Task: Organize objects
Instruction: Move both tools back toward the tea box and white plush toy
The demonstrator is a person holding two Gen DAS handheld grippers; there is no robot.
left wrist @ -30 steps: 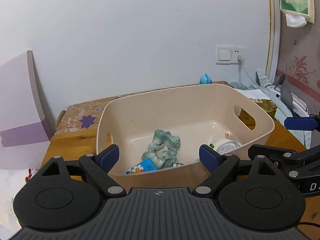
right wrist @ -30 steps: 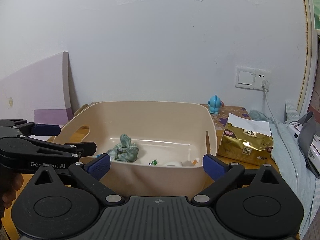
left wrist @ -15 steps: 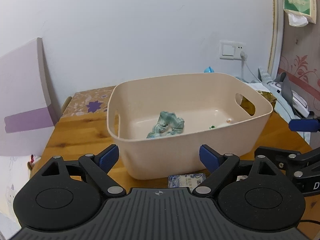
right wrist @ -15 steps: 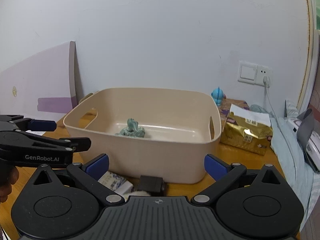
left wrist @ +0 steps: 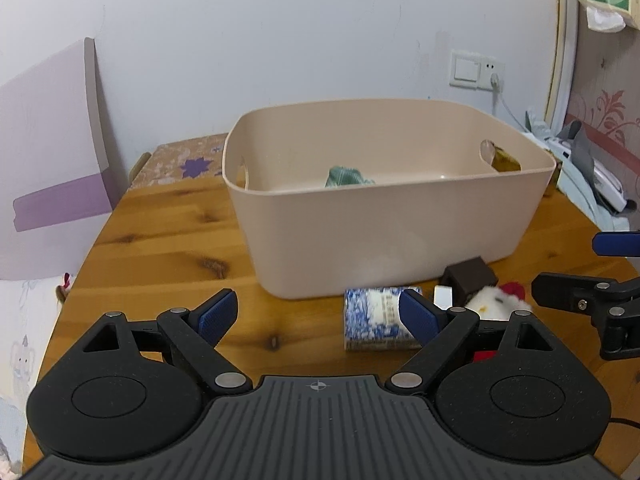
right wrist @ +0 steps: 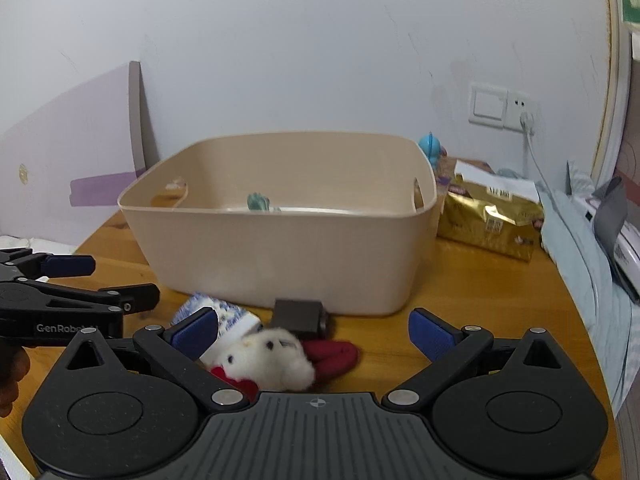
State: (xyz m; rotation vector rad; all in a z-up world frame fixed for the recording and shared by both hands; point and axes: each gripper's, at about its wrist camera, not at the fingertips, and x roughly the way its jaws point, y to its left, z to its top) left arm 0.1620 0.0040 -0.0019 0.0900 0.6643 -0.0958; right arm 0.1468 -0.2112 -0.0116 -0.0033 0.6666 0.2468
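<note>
A beige plastic bin [left wrist: 384, 216] [right wrist: 280, 256] stands on the wooden table with a green scrunchie [left wrist: 346, 176] [right wrist: 258, 202] inside. In front of its near wall lie a blue-and-white packet [left wrist: 372, 318] [right wrist: 224, 314], a dark brown box [left wrist: 470, 276] [right wrist: 300, 316] and a white plush toy with red parts [left wrist: 496, 300] [right wrist: 272, 358]. My left gripper [left wrist: 318, 316] is open above the table, the packet just ahead of its right finger. My right gripper [right wrist: 314, 334] is open with the plush toy low between its fingers, untouched.
A gold snack bag [right wrist: 492, 216] lies right of the bin, a small blue figure [right wrist: 430, 148] behind it. A purple-and-white board [left wrist: 52, 152] leans on the wall at left. Cloth and a white device [left wrist: 604, 184] crowd the right table edge. A cable hangs from the wall socket [right wrist: 524, 114].
Both grippers have pulled back and sunk from over the bin. The bin's inside has dropped out of sight and the packet, brown box and plush toy in front of it have come into view.
</note>
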